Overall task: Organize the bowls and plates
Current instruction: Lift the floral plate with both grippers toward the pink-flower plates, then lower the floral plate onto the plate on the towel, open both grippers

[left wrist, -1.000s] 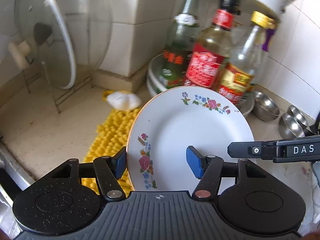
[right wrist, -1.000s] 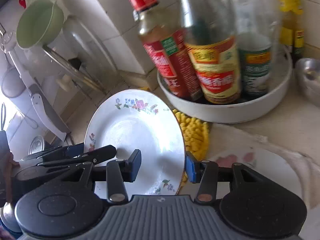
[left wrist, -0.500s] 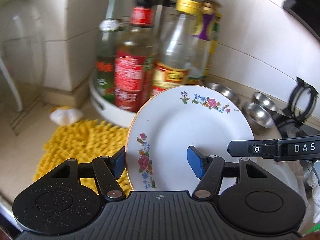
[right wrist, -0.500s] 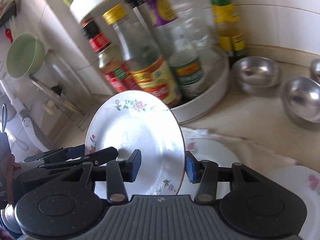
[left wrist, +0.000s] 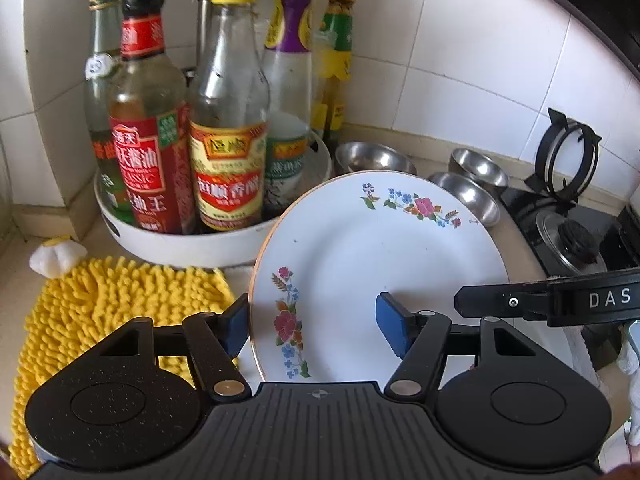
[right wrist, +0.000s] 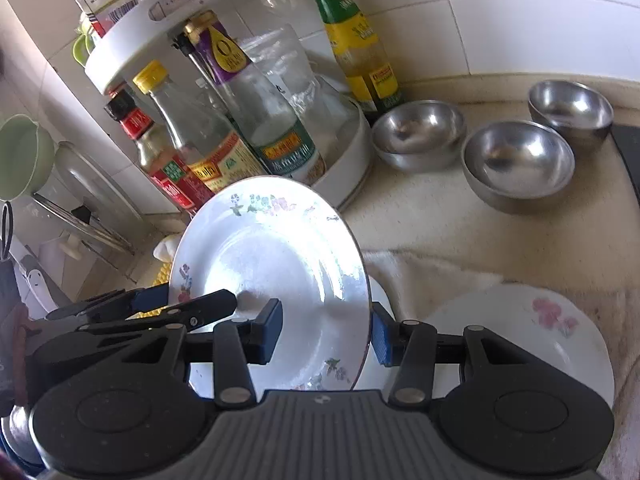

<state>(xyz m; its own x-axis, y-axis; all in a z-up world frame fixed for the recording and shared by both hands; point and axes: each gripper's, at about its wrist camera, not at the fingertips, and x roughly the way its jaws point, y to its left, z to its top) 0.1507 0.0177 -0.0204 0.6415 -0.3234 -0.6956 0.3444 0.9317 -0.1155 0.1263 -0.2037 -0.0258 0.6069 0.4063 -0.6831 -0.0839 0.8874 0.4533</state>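
We hold the floral plate (left wrist: 376,248) tilted above the table (right wrist: 432,216), both grippers' fingers clamped on its rim. The white tray (left wrist: 192,246) contains sauce bottles (left wrist: 228,120); three steel bowls (right wrist: 518,160) stand empty.

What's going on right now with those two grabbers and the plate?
Left gripper and right gripper both astride one flowered plate, plate tilted off the counter. Second plate below, steel bowls beyond. Bottle tray close behind.
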